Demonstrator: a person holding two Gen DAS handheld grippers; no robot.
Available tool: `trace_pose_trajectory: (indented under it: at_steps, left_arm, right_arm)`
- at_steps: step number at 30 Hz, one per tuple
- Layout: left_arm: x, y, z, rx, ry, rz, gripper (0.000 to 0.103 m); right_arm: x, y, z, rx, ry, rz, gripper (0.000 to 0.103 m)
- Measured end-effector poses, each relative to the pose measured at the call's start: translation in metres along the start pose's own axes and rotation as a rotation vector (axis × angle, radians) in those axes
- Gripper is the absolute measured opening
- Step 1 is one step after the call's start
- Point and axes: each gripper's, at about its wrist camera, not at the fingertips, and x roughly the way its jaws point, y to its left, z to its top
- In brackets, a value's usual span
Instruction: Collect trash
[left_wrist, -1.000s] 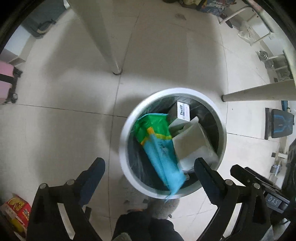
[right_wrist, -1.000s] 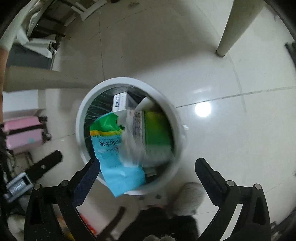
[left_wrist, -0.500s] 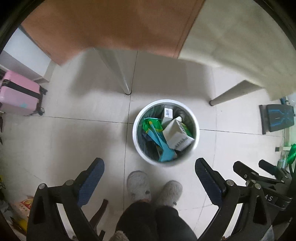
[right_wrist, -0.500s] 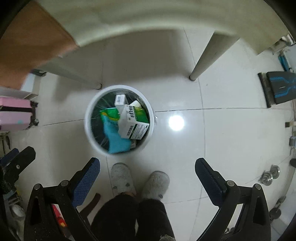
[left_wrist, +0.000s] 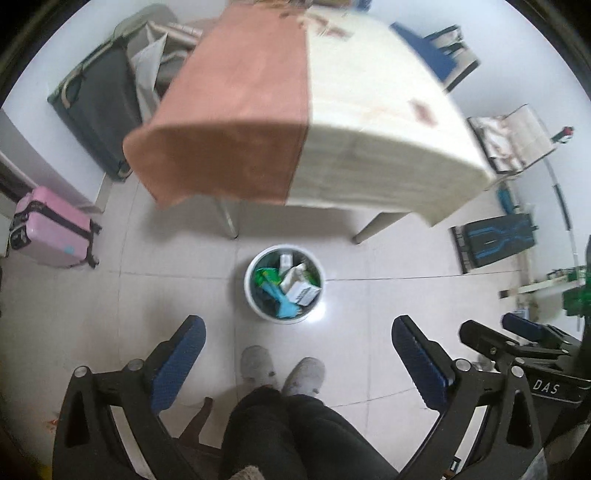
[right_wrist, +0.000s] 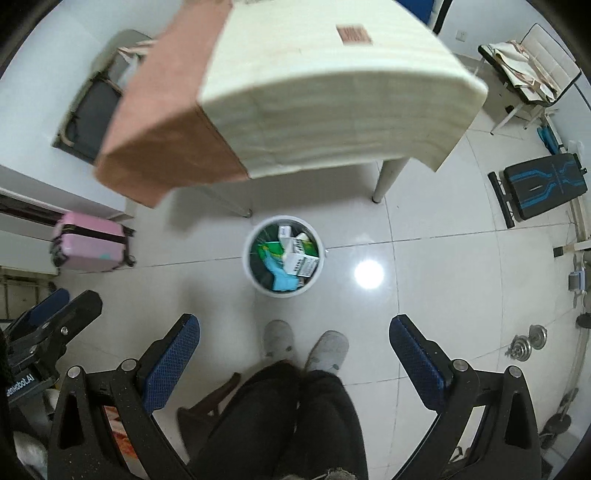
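- The trash sits in a round white bin on the tiled floor, just in front of the person's 2 grey slippers and just off the table's near edge: a blue-and-green plastic wrapper, a white-and-green carton and a small white box.
- These look light. The wrapper is probably thin, soft and slippery, so a pinch on a bunched fold would hold better than on a flat face.
- The carton and box look stiff but crushable; a grip across their narrow sides, with modest squeeze, seems safest.
- The bin looks nearly full, with the wrapper's end poking over the rim, so anything added may slide off the pile.
- The left gripper hangs well above the bin, jaws spread wide and empty.
- The right gripper hangs likewise, jaws apart, nothing held.
- The table wears a cream and rust-brown cloth; whether trash remains on it is too blurred to tell.
- A pink suitcase stands well apart by the wall.
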Motion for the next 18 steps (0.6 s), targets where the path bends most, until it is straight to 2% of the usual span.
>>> trace_pose_trajectory:
  at_steps: [9,13,18]
  left_arm:
    - [-0.094,-0.017,-0.004,-0.002,-0.044,-0.152,0.103]
    - [-0.12,-0.019,-0.006,-0.012,-0.06,-0.175,0.103]
    - [-0.149,-0.023,-0.011,-0.017,-0.075,-0.198,0.103]
  right_arm:
    - [-0.128,0.005,-0.026,-0.011,-0.073,0.114,0.103]
    - [-0.174,0.011,-0.034,-0.032,-0.092,0.165,0.103]
    - [-0.21,0.018,-0.04,-0.051,-0.128,0.203,0.103]
